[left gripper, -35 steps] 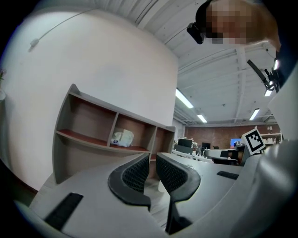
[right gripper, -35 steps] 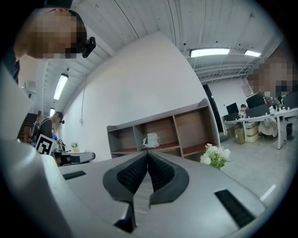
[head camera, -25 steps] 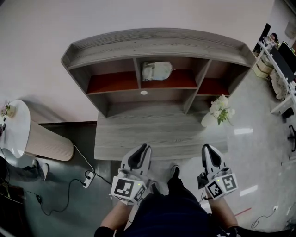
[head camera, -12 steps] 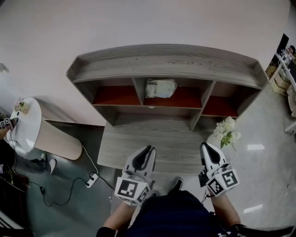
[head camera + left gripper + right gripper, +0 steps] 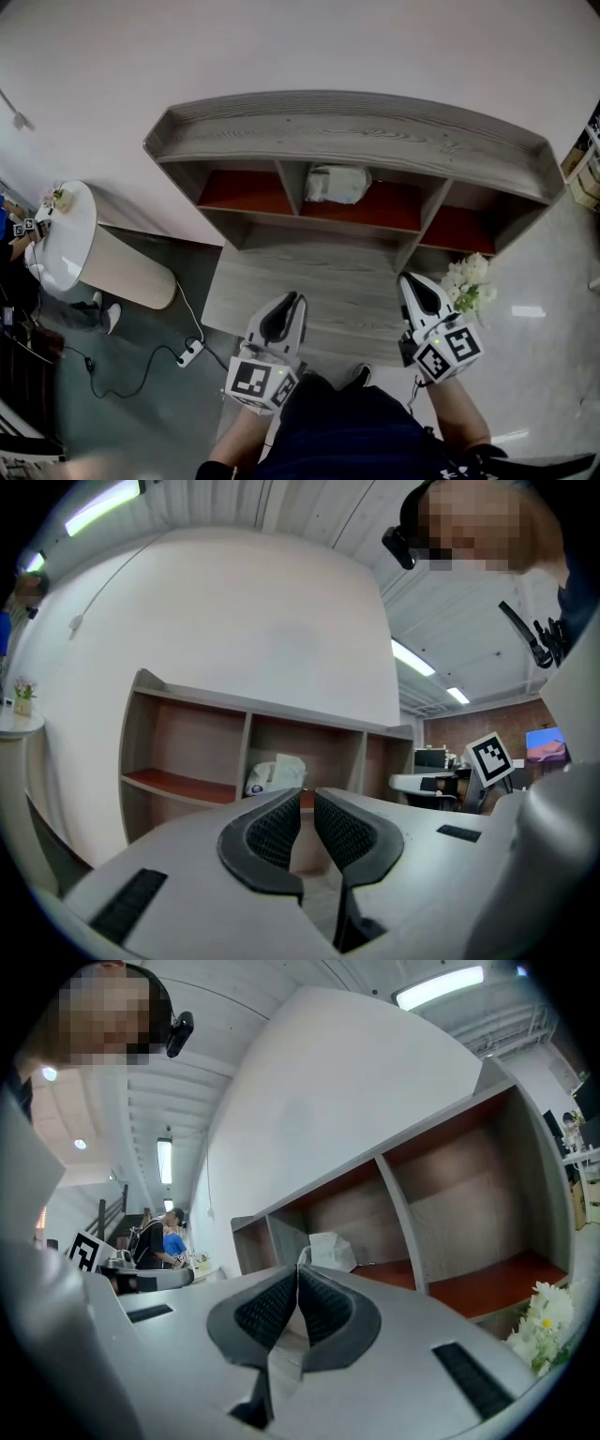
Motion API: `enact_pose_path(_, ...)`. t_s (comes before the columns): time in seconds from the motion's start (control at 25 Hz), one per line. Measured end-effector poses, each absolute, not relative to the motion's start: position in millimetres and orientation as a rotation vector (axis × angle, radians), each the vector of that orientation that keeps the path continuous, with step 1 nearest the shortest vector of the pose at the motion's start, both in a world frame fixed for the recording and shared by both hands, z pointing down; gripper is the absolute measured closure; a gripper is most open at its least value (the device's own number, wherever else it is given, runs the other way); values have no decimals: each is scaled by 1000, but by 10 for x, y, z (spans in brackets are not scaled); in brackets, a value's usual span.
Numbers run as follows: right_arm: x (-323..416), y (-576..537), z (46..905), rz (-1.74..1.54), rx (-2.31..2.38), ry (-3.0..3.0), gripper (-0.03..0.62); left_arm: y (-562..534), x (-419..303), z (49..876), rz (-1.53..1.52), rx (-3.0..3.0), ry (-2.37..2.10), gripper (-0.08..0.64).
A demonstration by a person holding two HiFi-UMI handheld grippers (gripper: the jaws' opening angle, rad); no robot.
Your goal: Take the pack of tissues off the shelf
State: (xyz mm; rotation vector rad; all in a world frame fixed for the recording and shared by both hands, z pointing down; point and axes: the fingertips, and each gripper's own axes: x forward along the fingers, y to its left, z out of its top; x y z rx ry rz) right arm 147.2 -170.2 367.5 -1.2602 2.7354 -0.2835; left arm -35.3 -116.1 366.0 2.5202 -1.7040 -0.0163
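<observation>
- Head view is showing the pack of tissues [image 5: 337, 184] lying on the red board in the middle box of the shelf [image 5: 356, 127] — nothing is touching it.
- The boxes on both sides of it are showing only their red boards.
- Below the shelf, the grey desk top [image 5: 309, 281] is sticking out toward the person.
- The left gripper [image 5: 284, 314] is hanging over the near edge of the desk, well apart from the pack. Its jaws are sitting close together with just a thin slit between them, and nothing is in it.
- The right gripper [image 5: 410, 283] is hanging by the desk's right corner. Its jaws are pressing together at the tips — they are holding nothing.
- White flowers [image 5: 469, 281] are standing just beside the right gripper.
- A round white table [image 5: 66, 234] is standing far to the left, and a cable with a power strip [image 5: 190, 354] is lying on the floor near it.
</observation>
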Motion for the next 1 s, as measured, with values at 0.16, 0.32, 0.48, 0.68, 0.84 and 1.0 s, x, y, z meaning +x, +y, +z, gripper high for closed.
enact_pose_path(0.16,1387,-1881,3695,-249,-1293,2761,579,-1293,-500,3701,14,2509,-1738,502)
enact_pose_path(0.32,1309,-2060,3589,-116,-1366,2792,578,-1409,-639,3694,75,2545,-1742,502)
enact_pose_path(0.48,1121,-2304,3436,83,-1411,2842,578,-1574,-831,3684,63,2561,-1708,502)
enact_pose_path(0.68,902,-2606,3452,233,-1463,2947,473,-1682,-993,3693,37,2575,-1659,502)
enact_pose_path(0.84,741,-2834,3427,349,-1482,3013,448,-1734,-1166,3730,16,2556,-1651,502)
enact_pose_path(1.0,590,-3053,3419,427,-1486,3059,433,-1731,-1377,3764,-3,2519,-1664,502)
